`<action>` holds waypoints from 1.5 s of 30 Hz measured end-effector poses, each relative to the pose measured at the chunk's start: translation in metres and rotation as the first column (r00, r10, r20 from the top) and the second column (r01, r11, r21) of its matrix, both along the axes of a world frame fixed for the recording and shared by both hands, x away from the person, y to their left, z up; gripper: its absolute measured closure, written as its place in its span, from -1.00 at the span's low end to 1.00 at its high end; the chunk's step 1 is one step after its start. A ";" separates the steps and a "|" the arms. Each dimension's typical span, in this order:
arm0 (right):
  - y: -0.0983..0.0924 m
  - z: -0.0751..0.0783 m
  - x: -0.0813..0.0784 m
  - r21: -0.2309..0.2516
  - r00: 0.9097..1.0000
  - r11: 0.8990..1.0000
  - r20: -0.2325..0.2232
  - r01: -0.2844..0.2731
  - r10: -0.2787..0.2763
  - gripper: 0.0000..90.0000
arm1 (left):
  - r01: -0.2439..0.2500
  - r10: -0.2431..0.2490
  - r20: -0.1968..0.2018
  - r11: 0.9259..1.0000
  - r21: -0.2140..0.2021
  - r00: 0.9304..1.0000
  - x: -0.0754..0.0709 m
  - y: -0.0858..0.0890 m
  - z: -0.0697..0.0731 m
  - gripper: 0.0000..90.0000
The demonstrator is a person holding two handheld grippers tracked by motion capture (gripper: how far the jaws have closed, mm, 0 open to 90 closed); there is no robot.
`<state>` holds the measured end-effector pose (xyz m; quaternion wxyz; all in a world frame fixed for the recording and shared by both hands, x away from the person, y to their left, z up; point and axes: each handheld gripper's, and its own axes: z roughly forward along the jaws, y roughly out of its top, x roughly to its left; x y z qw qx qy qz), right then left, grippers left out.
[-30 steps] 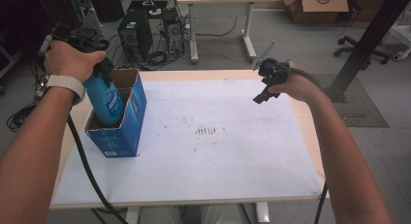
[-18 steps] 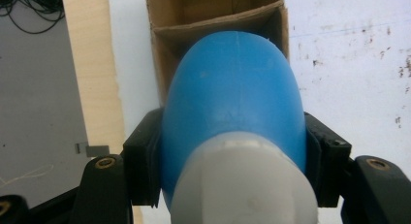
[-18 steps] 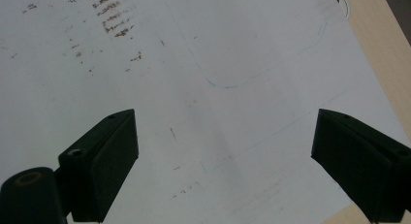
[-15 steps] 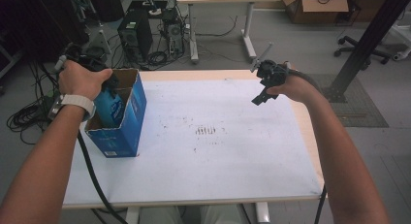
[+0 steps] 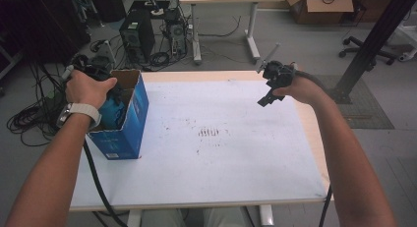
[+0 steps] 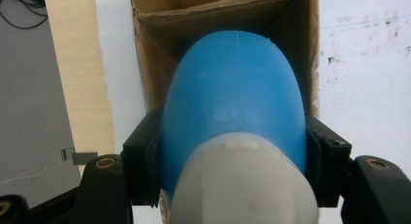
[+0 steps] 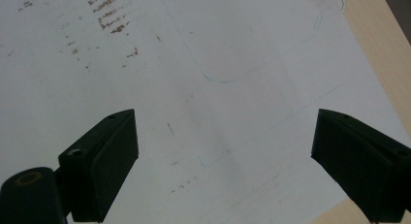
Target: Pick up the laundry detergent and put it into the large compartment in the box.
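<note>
The left gripper is clamped on a blue bottle, holding it inside the open box at the surface's left edge. The right gripper hovers far right, jaws apart.

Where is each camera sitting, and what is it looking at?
High view: above the person's side, looking forward and down at the table; both forearms show.
Left gripper view: on the left gripper, looking along its jaws at the blue bottle going into the box.
Right gripper view: on the right gripper, jaws apart, looking at the table.
Shared: high and left gripper views both show bottle and box.
</note>
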<state>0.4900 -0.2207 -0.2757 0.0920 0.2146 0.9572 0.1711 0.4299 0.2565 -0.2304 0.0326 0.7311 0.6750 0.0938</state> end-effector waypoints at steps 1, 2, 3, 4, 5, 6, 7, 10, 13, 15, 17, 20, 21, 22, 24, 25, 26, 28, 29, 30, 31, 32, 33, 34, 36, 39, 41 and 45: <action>0.000 0.000 0.000 0.000 1.000 1.000 0.000 0.001 -0.001 -0.79 | 0.000 0.000 0.002 1.000 0.000 1.000 0.000 0.000 -0.001 -0.17; 0.000 0.000 0.000 0.000 1.000 1.000 0.000 0.001 -0.001 -0.79 | 0.001 -0.001 -0.007 1.000 0.000 1.000 0.000 0.001 -0.003 -0.17; 0.000 -0.001 0.000 0.001 1.000 1.000 -0.001 0.000 0.000 -0.79 | 0.002 -0.002 -0.004 1.000 0.000 1.000 0.000 0.001 -0.005 -0.17; 0.000 -0.001 0.000 0.000 1.000 1.000 -0.002 0.002 -0.002 -0.79 | 0.000 0.000 -0.005 1.000 -0.002 1.000 0.000 0.002 -0.006 -0.17; 0.000 -0.002 0.000 -0.003 1.000 1.000 -0.003 0.001 -0.001 -0.79 | -0.003 0.003 -0.010 1.000 -0.005 1.000 0.000 0.003 -0.008 -0.17; 0.000 -0.002 0.000 -0.002 1.000 1.000 -0.003 0.000 0.000 -0.79 | -0.005 0.005 -0.007 1.000 -0.006 1.000 0.000 0.003 -0.010 -0.17; 0.000 -0.003 0.000 0.000 1.000 1.000 -0.004 0.000 0.000 -0.79 | -0.005 0.005 -0.008 1.000 -0.007 1.000 0.000 0.004 -0.012 -0.17; 0.000 -0.003 0.000 -0.003 1.000 1.000 -0.006 0.002 -0.002 -0.79 | 0.000 0.000 -0.006 1.000 0.001 1.000 -0.001 0.004 -0.016 -0.17; 0.000 -0.004 0.000 -0.002 1.000 1.000 -0.007 0.003 -0.003 -0.79 | -0.001 0.001 -0.009 1.000 -0.003 1.000 -0.002 0.003 -0.021 -0.17; 0.001 -0.005 0.000 -0.002 1.000 1.000 -0.008 0.000 0.000 -0.79 | -0.002 0.002 -0.013 1.000 -0.006 1.000 -0.001 0.004 -0.023 -0.17; 0.001 -0.005 0.000 -0.003 1.000 1.000 -0.008 0.000 0.000 -0.79 | 0.001 -0.001 -0.012 1.000 -0.005 1.000 -0.001 0.003 -0.027 -0.17; 0.001 -0.007 0.000 -0.003 1.000 1.000 -0.013 0.003 -0.003 -0.79 | 0.001 -0.001 -0.016 1.000 -0.004 1.000 -0.001 0.002 -0.031 -0.17; 0.001 -0.007 0.001 -0.002 1.000 1.000 -0.013 0.003 -0.003 -0.79 | 0.002 -0.002 -0.021 1.000 -0.004 1.000 -0.001 0.002 -0.033 -0.17; 0.001 -0.007 0.001 -0.002 1.000 1.000 -0.013 0.003 -0.003 -0.79 | 0.001 -0.001 -0.021 1.000 -0.006 1.000 -0.001 0.002 -0.035 -0.17; 0.000 -0.008 0.001 -0.003 1.000 1.000 -0.013 0.002 -0.002 -0.79 | 0.000 0.000 -0.030 1.000 -0.009 1.000 -0.001 0.003 -0.038 -0.17; 0.000 -0.008 0.001 -0.001 1.000 1.000 -0.013 0.005 -0.005 -0.79 | 0.000 0.000 -0.032 1.000 -0.008 0.999 -0.001 0.003 -0.041 -0.17; 0.000 -0.008 0.001 -0.001 1.000 1.000 -0.013 0.005 -0.005 -0.79 | 0.000 0.000 -0.032 1.000 -0.008 0.999 -0.001 0.003 -0.041 -0.17; -0.001 -0.008 0.001 0.000 1.000 1.000 -0.013 0.006 -0.006 -0.79 | 0.001 -0.002 -0.031 1.000 -0.006 1.000 -0.001 0.003 -0.044 -0.17; -0.001 -0.008 0.001 0.001 1.000 1.000 -0.014 0.006 -0.006 -0.79 | 0.002 -0.002 -0.031 1.000 -0.005 1.000 -0.001 0.003 -0.045 -0.17; -0.001 -0.008 0.001 -0.001 1.000 1.000 -0.014 0.007 -0.007 -0.79 | 0.002 -0.002 -0.031 1.000 -0.005 1.000 -0.001 0.003 -0.045 -0.17; -0.001 -0.008 0.001 -0.001 1.000 1.000 -0.014 0.007 -0.007 -0.79 | 0.000 0.000 -0.028 1.000 -0.006 1.000 -0.001 0.003 -0.045 -0.17; -0.001 -0.009 0.001 0.000 1.000 1.000 -0.014 0.007 -0.007 -0.79 | 0.000 0.000 -0.028 1.000 -0.008 1.000 -0.001 0.003 -0.045 -0.17; -0.001 -0.009 0.001 -0.001 1.000 1.000 -0.015 0.006 -0.006 -0.79 | 0.002 -0.002 -0.028 1.000 -0.007 1.000 -0.001 0.003 -0.045 -0.17; -0.001 -0.009 0.001 -0.001 1.000 1.000 -0.015 0.006 -0.006 -0.79 | 0.001 -0.001 -0.027 1.000 -0.007 1.000 -0.001 0.004 -0.045 -0.17; 0.000 -0.010 0.001 0.000 1.000 1.000 -0.016 0.006 -0.006 -0.79 | 0.002 -0.002 -0.026 1.000 -0.008 1.000 -0.001 0.004 -0.045 -0.17; 0.000 -0.011 0.002 -0.001 1.000 1.000 -0.018 0.003 -0.003 -0.79 | -0.002 0.002 -0.027 1.000 -0.009 1.000 0.000 0.004 -0.046 -0.17; 0.001 -0.011 0.002 0.001 1.000 1.000 -0.019 0.003 -0.003 -0.79 | -0.004 0.003 -0.026 1.000 -0.009 1.000 0.000 0.004 -0.046 -0.17; 0.000 -0.011 0.001 0.000 1.000 1.000 -0.019 0.002 -0.002 -0.79 | -0.006 0.006 -0.022 1.000 -0.010 1.000 0.000 0.005 -0.046 -0.18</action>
